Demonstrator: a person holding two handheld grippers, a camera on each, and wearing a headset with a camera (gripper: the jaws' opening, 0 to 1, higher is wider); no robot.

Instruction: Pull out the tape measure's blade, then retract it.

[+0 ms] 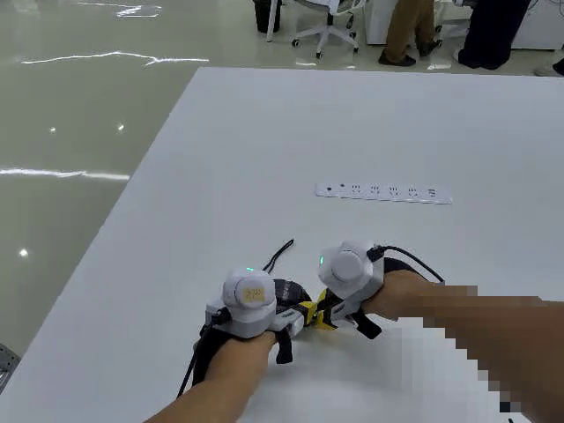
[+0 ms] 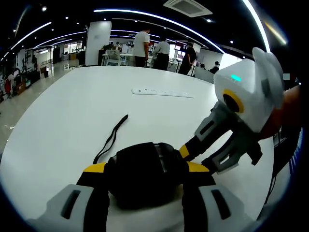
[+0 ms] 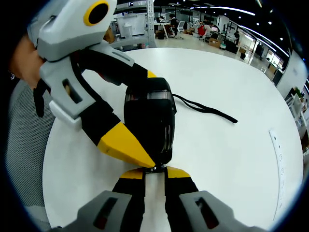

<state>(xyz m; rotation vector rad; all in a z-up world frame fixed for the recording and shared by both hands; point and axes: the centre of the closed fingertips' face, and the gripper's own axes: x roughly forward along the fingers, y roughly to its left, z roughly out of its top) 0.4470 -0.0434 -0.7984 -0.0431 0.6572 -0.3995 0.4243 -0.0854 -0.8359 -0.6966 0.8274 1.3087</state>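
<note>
Left gripper (image 2: 145,167) clamps tape measure (image 2: 145,181); right gripper view shows right gripper (image 3: 155,170) pinching its blade tip (image 3: 155,167)

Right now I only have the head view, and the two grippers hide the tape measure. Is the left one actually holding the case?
Observer: Yes. In the left gripper view, the left gripper has its jaws closed on either side of the black tape measure.
Operator: And the right one?
Observer: In the right gripper view, the right gripper is pinched shut on the blade tip at the case's lower corner.
Operator: Any blade out yet?
Observer: None that shows. The right jaws sit right up against the case.
</note>
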